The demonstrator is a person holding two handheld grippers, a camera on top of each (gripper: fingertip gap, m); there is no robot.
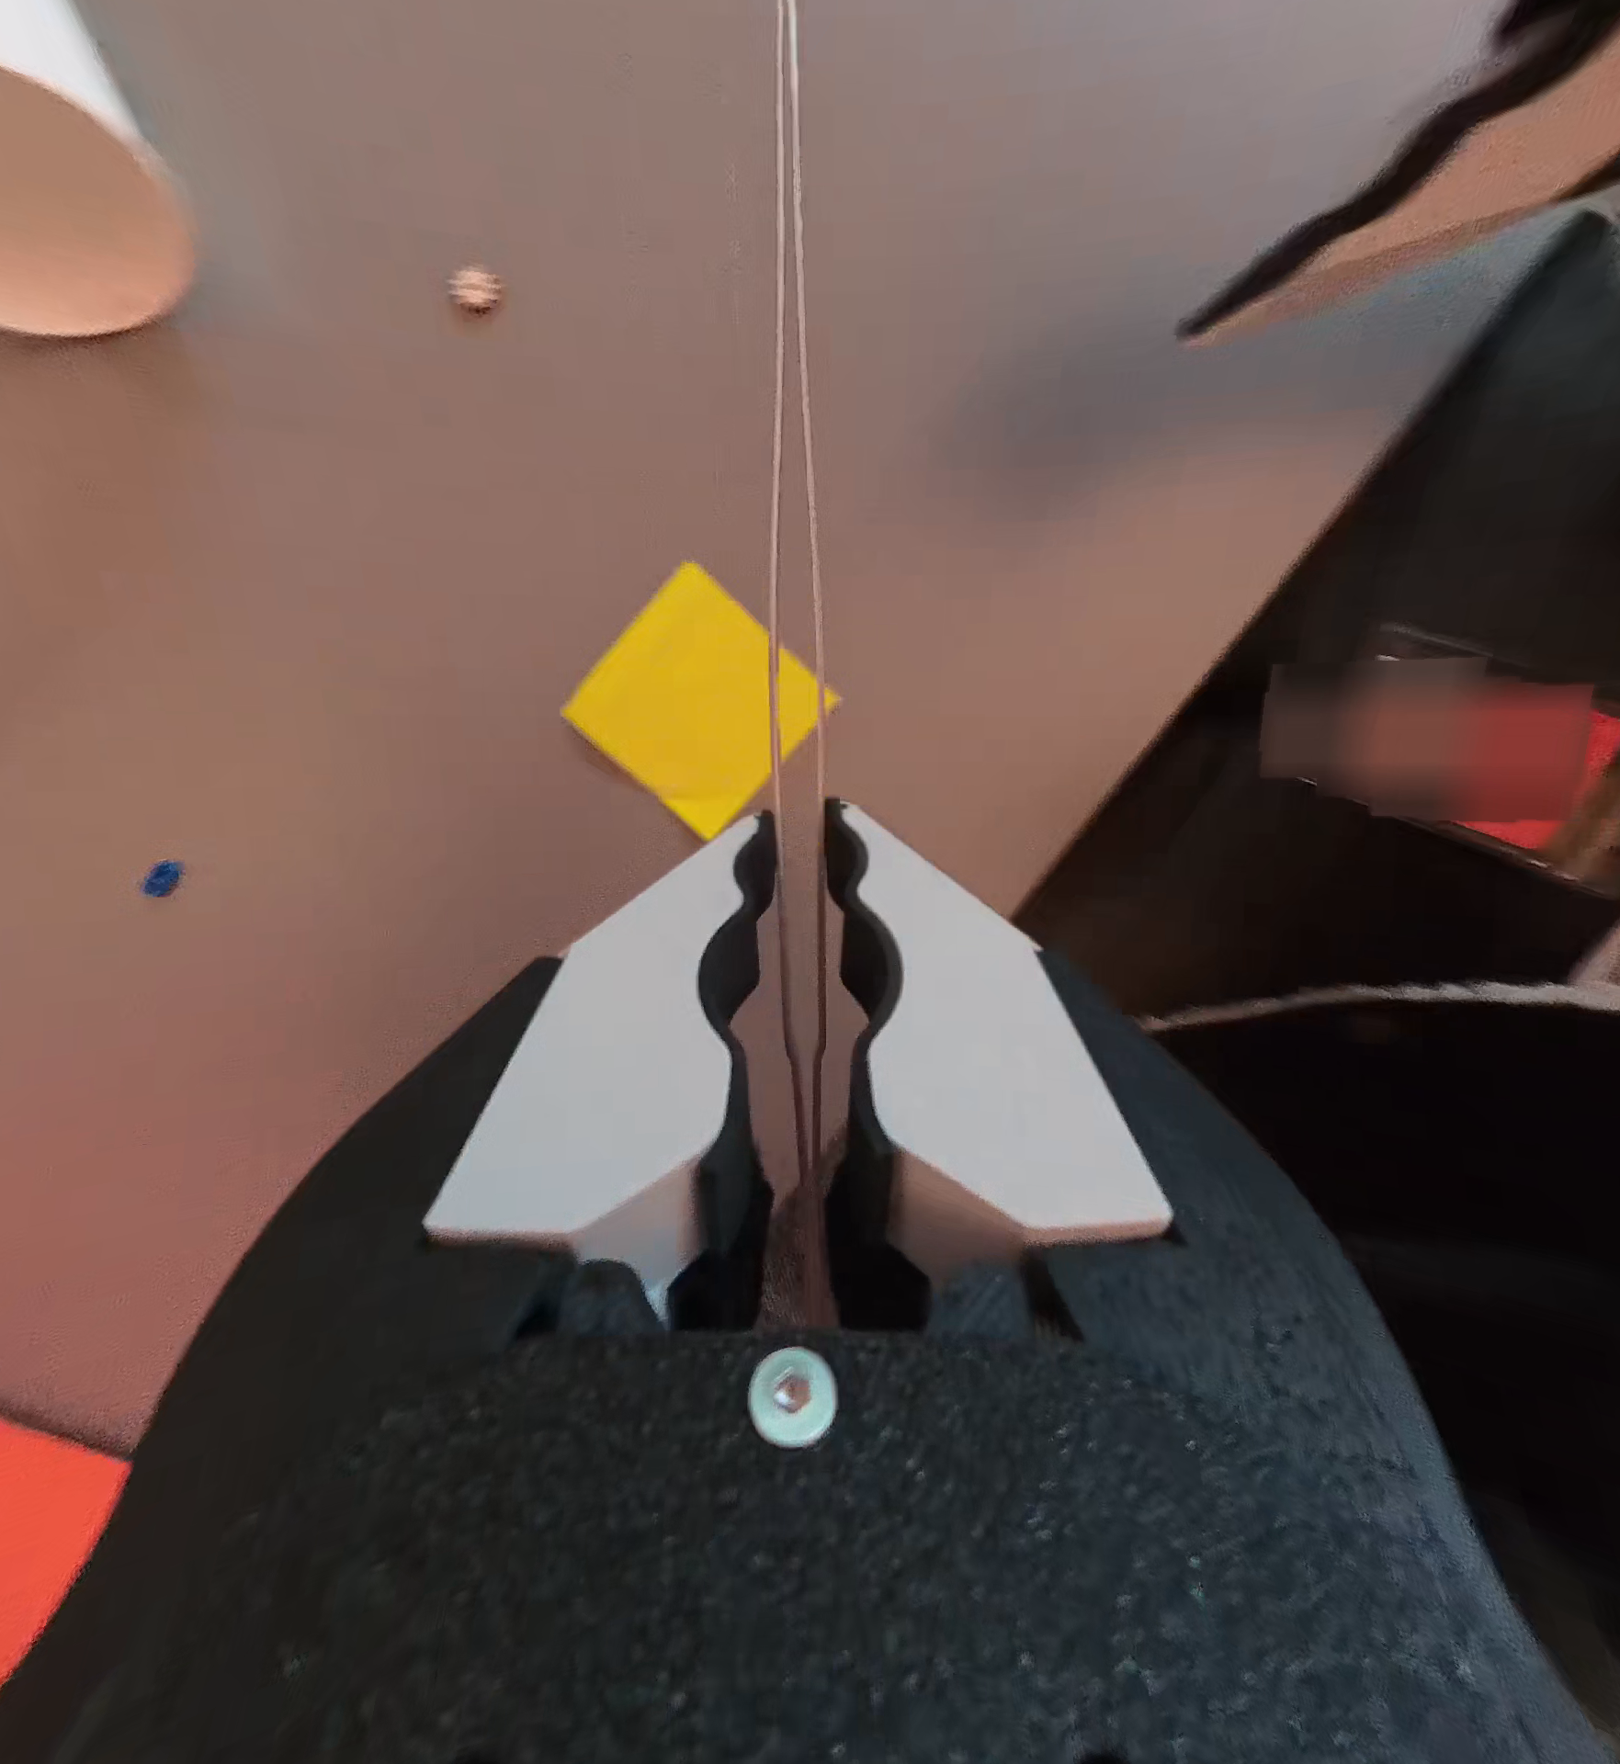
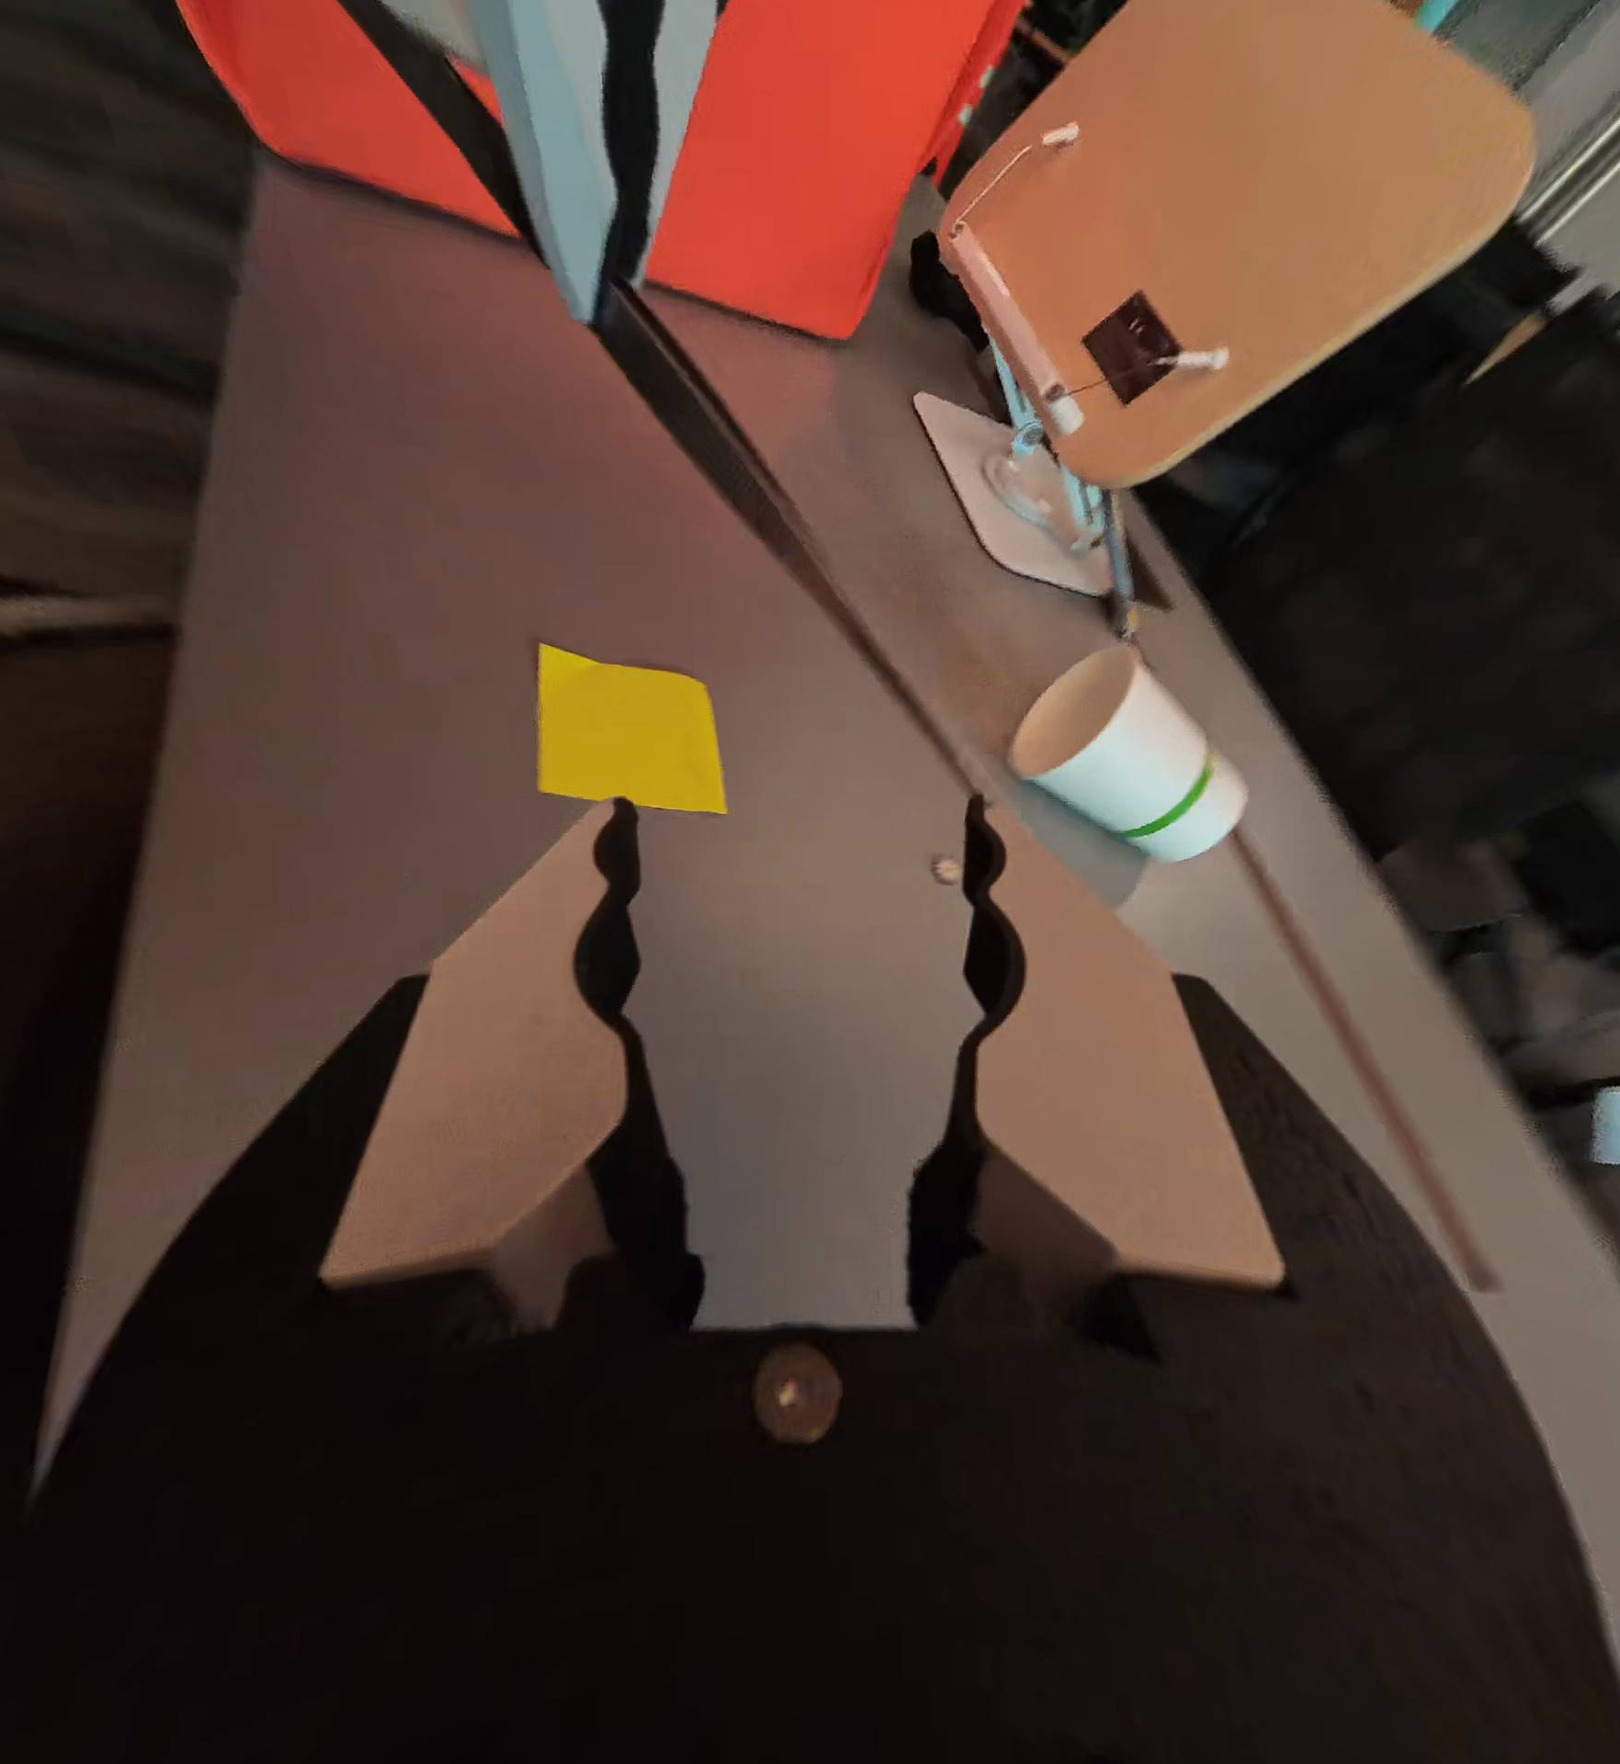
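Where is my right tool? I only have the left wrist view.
Observer: The right tool hangs over the grey table, its jaws wide apart with nothing between them.
Operator: What is nearest to it?
Observer: The yellow note, lying flat just past its left fingertip.
Operator: I only see the cup's mouth. Anything else about it?
Observer: The white cup lies on its side, and it has a green band near its base.
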